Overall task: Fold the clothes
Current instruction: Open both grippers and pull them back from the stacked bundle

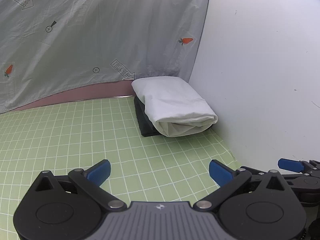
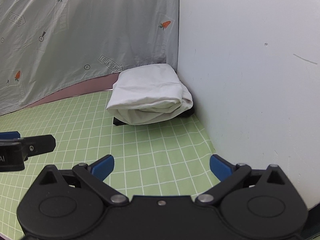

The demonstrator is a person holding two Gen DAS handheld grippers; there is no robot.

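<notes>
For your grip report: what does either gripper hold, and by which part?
Nothing: the left gripper and right gripper are both open and empty.

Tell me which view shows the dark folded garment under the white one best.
Left wrist view: the dark garment shows a long side edge and a corner beside the white folded garment. The right wrist view shows only small dark corners under the white bundle.

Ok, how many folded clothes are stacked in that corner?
2: a white folded garment on top, against the wall, and a black folded garment under it, mostly covered. More could be hidden beneath.
</notes>
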